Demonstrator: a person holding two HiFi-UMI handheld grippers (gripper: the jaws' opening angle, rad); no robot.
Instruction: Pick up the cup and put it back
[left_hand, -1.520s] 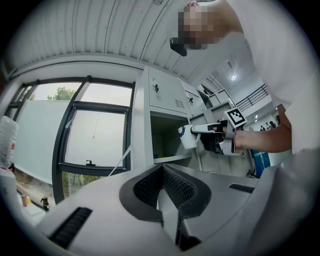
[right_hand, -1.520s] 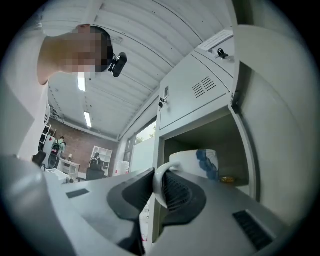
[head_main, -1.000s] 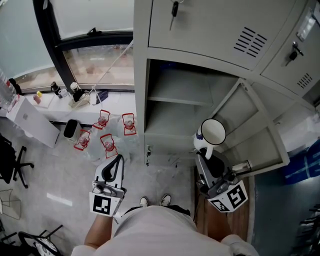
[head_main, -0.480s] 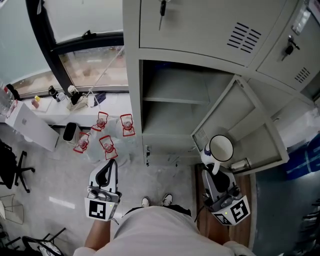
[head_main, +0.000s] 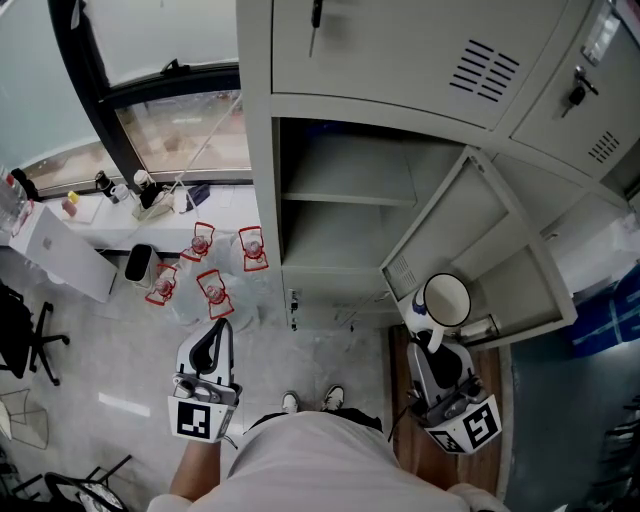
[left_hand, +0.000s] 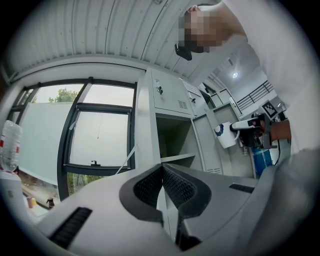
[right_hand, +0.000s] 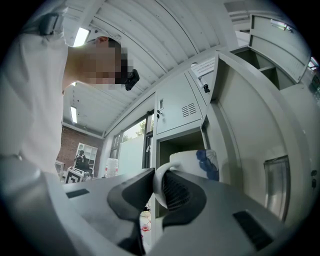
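**Cup held by its handle outside the open locker**

The right claw (head_main: 432, 338) gripped the white cup (head_main: 446, 299) by its handle. In the right gripper view the two pads were closed on the curved handle, with the cup's body just beyond them. The cup carried a blue mark on its side. In the head view its mouth faced the camera and showed a plain white inside. It hung in the air at about 4 o'clock from the locker (head_main: 261, 200) opening, outside the compartment and in front of the inner face of the swung-out door (head_main: 470, 235).

The open compartment was split by one shelf (head_main: 350, 199), a grey board lying level across it.

The left claw (head_main: 221, 326) was at about 8 o'clock from the opening, well apart from the cup. Its pads met at the tips and held nothing.

On the floor at 9 o'clock from the bottom of the opening stood a cluster of clear jugs (head_main: 205, 268) with red handles. What they held could not be made out. At 10 o'clock, a window ledge (head_main: 120, 215) carried a few small bottles and cups, too small to tell apart.
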